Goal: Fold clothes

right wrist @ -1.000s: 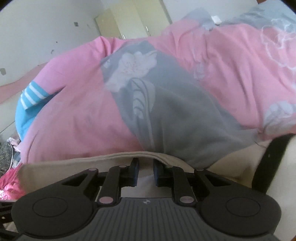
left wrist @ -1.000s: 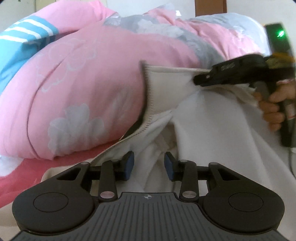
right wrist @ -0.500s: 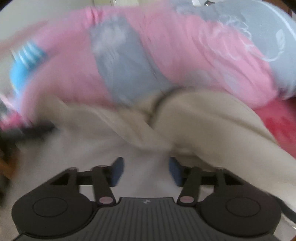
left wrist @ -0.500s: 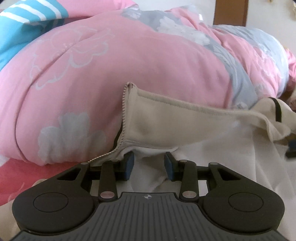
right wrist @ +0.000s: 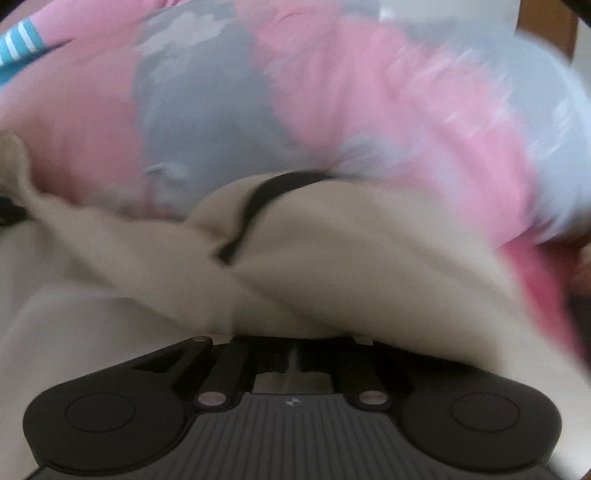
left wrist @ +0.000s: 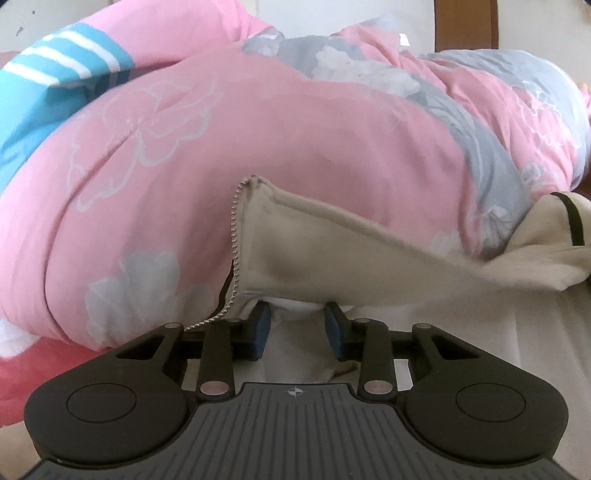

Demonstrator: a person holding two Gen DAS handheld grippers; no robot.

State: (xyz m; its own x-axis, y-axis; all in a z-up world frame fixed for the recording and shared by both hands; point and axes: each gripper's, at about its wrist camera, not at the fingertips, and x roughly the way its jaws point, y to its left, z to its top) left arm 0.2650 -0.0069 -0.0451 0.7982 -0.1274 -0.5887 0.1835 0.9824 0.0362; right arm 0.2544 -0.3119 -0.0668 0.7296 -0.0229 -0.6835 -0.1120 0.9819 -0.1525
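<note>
A beige zip-up jacket with white lining lies against a pink quilt, its zipper edge standing up on the left. My left gripper is closing, its blue pads pressed on a bunch of the white lining just under the beige hem. In the blurred right wrist view the same jacket shows a black trim. My right gripper is shut, with its fingertips tucked under a beige fold that it pinches.
A bulky pink and grey flowered quilt fills the space behind the jacket. Blue cloth with white stripes lies at the upper left, a red sheet at the lower left. A wooden board stands at the back.
The right gripper let go of the collar, swung right, opened and shut again on a beige fold. It left the left wrist view. The left gripper shifted with the lining still between its pads.
</note>
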